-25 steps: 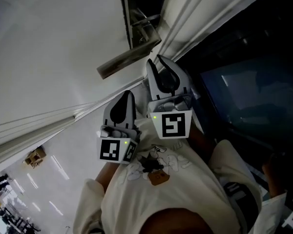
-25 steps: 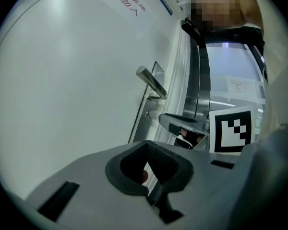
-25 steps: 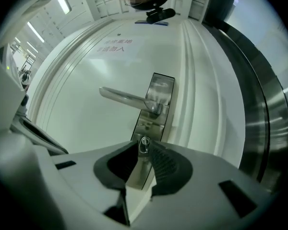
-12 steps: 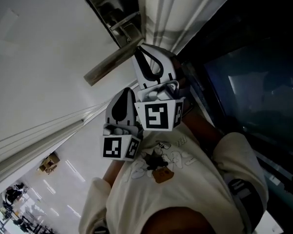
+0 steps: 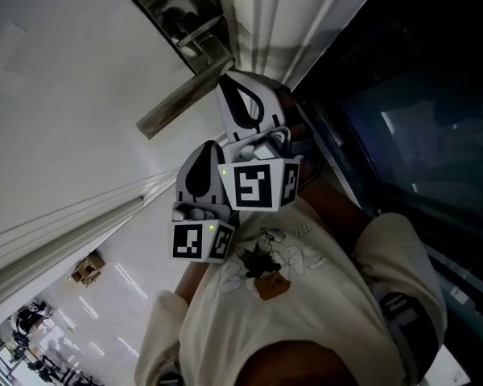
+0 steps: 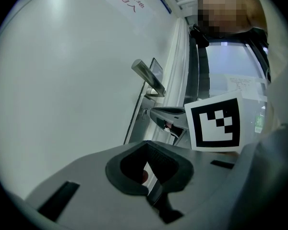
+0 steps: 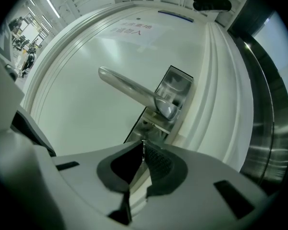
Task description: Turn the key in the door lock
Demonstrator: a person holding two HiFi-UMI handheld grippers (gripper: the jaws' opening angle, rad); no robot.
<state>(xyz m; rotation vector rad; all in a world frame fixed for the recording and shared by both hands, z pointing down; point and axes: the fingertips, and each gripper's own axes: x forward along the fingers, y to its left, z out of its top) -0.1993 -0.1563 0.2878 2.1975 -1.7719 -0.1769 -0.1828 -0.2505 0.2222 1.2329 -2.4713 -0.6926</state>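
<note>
The right tool [image 5: 227,79] points at the white door [image 7: 81,119], just below the lever handle [image 7: 129,87]. Its tips are at the metal lock plate [image 7: 156,121], which sits close to the edge of the door, beside the frame. The jaws of this tool have just been closing and now stand almost together. A thin bright piece of metal, the key [image 7: 143,143], stands upright between their tips, and the ribbed pads seem to press on it from both sides. So the right tool is clenched on the key, and the key is at the lock, under the root of the handle.

The left tool [image 6: 148,150] is lower and further from the door, just beside the right tool and a little behind it. Its jaws are drawn together and nothing is between them. It touches neither the door nor the handle. In its view the right tool appears ahead, with the marker cube [image 6: 215,123] on its back and its tip at the lock plate.
</note>
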